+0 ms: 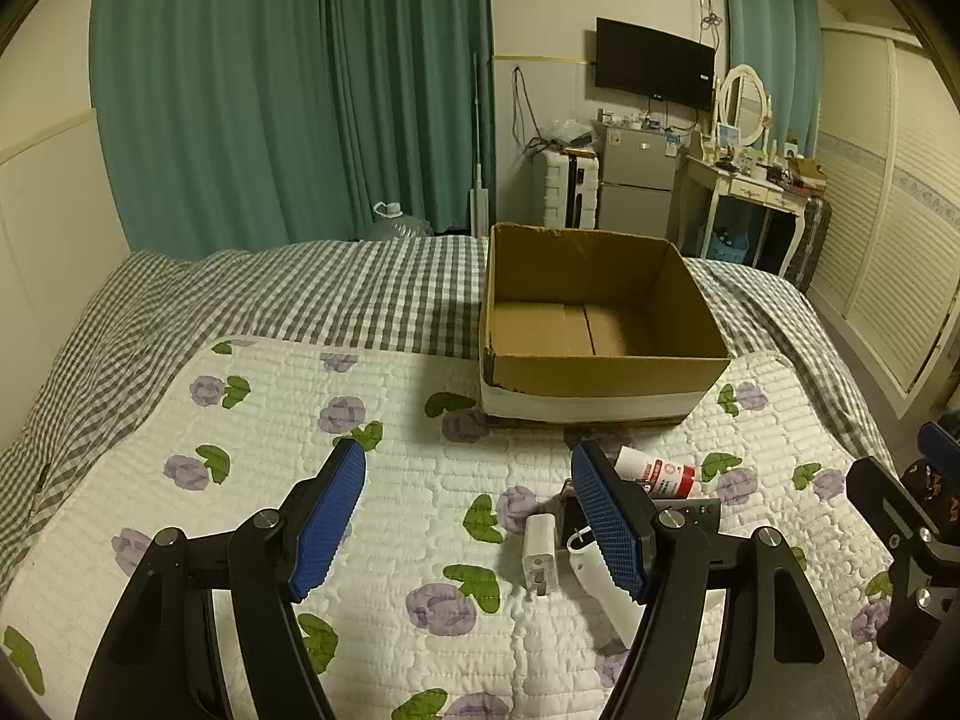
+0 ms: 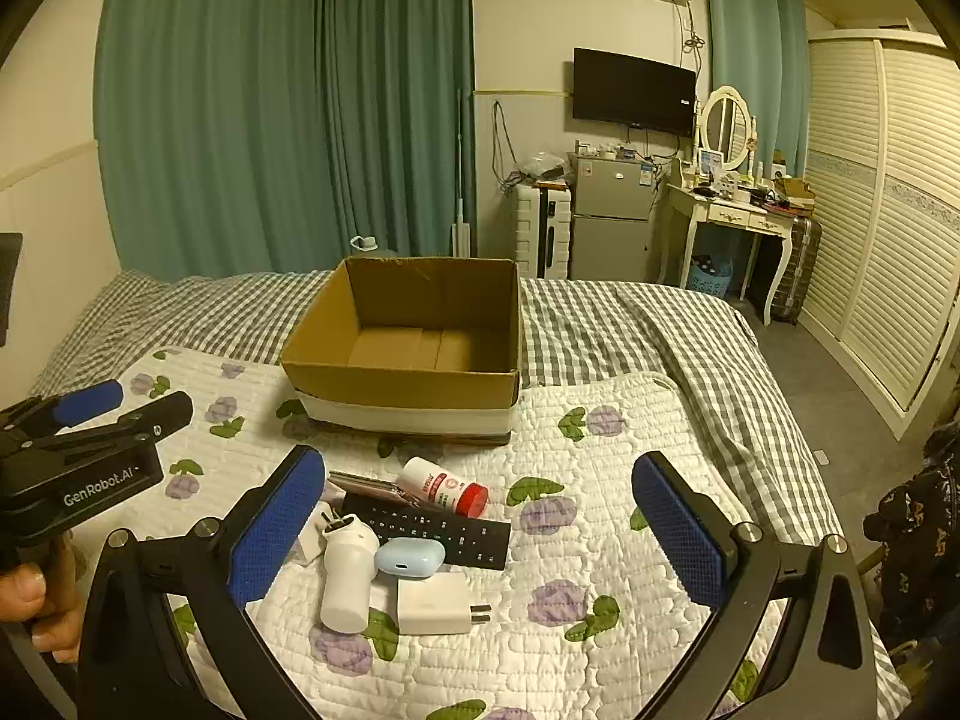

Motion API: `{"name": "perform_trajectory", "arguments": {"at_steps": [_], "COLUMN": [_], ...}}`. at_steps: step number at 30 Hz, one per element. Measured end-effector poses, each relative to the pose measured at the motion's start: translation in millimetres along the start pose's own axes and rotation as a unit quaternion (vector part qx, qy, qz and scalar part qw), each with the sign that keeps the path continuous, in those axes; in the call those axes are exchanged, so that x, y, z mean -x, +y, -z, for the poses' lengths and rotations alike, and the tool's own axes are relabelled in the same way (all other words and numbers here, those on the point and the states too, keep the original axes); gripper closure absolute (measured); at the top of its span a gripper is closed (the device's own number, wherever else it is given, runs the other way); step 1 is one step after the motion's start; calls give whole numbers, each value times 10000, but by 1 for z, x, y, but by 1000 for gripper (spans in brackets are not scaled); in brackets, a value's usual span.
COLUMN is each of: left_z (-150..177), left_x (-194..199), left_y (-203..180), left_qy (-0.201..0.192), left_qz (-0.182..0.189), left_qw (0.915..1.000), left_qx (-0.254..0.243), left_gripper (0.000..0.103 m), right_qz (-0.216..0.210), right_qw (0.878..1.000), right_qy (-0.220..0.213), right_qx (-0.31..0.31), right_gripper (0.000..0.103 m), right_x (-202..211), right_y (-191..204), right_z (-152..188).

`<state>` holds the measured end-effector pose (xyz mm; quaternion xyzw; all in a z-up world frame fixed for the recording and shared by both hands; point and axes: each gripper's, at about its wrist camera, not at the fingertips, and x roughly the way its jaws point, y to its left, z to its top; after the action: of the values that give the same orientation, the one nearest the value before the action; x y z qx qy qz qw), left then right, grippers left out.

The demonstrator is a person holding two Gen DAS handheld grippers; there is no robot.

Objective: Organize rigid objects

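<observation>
teal curtains (image 2: pixel 282 108) cover the far wall beside a wall-mounted tv (image 2: pixel 633 91), a small grey fridge (image 2: pixel 612 219), a white dressing table (image 2: pixel 729 222) with oval mirror (image 2: pixel 727 127) and louvred wardrobe doors (image 2: pixel 888 210).

Your 2 black hand-held grippers, left gripper (image 1: pixel 468 522) & right gripper (image 2: pixel 480 534), have blue dimpled pads (image 2: pixel 273 531), silver pivot screws, white "GenRobot.AI" lettering; dark floral-print clothing (image 2: pixel 918 540) at frame edge.

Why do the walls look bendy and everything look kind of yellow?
Both wrist views use fisheye lenses, so the curtains and wardrobe curve near the dark round edges; warm, dim room light tints both views yellowish, and the cardboard box looks slightly soft in the left view.
</observation>
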<state>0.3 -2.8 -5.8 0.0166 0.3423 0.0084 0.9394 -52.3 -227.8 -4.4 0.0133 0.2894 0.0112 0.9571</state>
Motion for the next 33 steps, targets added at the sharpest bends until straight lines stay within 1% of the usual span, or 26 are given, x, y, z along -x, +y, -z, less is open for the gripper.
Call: {"name": "perform_trajectory", "arguments": {"at_steps": [12,15,20,25,33], "left_z": [3,4,4,4,3], "left_x": [-3,-3,-4,-2,-1], "left_y": [2,2,6,7,6], "left_qy": [15,-61,-42,-100,-119], "left_qz": [85,48,113,92,138], "left_qw": [9999,9999,9998,9998,9997], "left_qx": [63,72,175,167,149], "left_gripper": [29,29,29,29,29], "right_qz": [-10,-6,24,-86,-22], "right_qw": [10000,10000,10000,9999,9999], "right_qy": [47,49,60,16,11], "right_qx": [15,17,23,67,111], "right_gripper": [0,0,0,0,0], "right_x": [-1,-1,-2,0,0], "right_y": [2,2,2,1,4], "right_z": [0,0,2,3,2]}}
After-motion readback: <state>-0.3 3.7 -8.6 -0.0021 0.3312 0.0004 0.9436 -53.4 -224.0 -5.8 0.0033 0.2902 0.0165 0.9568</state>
